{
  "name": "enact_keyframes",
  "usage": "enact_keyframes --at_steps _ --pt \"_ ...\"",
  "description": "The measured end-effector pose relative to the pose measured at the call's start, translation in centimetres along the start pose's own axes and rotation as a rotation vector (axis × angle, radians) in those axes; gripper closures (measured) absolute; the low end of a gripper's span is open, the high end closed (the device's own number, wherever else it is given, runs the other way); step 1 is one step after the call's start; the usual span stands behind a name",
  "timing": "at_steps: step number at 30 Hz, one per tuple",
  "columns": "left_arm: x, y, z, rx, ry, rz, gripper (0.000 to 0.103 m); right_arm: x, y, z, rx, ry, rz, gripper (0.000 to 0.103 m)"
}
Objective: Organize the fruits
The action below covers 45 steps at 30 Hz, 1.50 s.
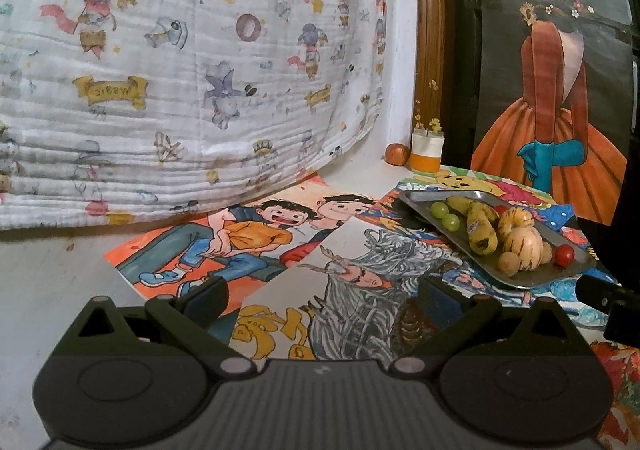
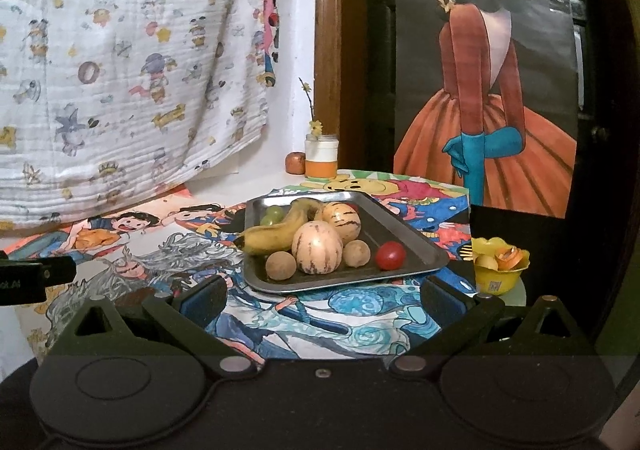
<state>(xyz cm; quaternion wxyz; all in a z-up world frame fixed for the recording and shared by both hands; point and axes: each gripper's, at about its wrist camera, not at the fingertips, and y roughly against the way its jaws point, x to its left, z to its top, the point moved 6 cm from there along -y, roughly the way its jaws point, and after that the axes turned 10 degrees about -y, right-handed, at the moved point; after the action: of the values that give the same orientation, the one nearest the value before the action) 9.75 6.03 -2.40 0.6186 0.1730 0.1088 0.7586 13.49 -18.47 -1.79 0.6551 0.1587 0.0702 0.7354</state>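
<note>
Tray [image 2: 404,238]: two melons [image 2: 317,252], one banana [image 2: 276,231]

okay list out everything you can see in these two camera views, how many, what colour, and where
metal tray: one, silver, on the drawings, right of centre
banana: one, yellow with spots, tray's left side
striped melons: two, cream, tray centre
brown round fruits: two, tan, tray's near edge
cherry tomato: one in clear view, red, tray's near right
green grapes: two, tray's far end
yellow bowl: one, holding peel, right of tray
jar: one, white and orange, by wall
drawings: several, colourful, covering table
left gripper: black, open, empty
right gripper: black, open, empty
</note>
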Motion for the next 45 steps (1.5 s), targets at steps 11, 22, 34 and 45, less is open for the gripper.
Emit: enact_keyframes --at_steps 11,22,34,45 --pt "0.2 0.0 -0.9 0.012 -0.013 0.006 0.0 0.4 0.4 -0.6 -0.008 0.011 -0.005 0.001" --pt "0.2 0.1 -1.5 0.026 -0.018 0.002 0.0 0.4 1.1 -1.0 -0.046 0.028 -0.011 0.001" --pt "0.3 0.1 -2.0 0.042 -0.019 0.002 0.0 0.4 1.1 -1.2 -0.039 0.032 -0.012 0.001" --pt "0.4 -0.1 -2.2 0.053 -0.015 0.005 0.0 0.4 1.0 -1.2 -0.036 0.032 -0.012 0.001"
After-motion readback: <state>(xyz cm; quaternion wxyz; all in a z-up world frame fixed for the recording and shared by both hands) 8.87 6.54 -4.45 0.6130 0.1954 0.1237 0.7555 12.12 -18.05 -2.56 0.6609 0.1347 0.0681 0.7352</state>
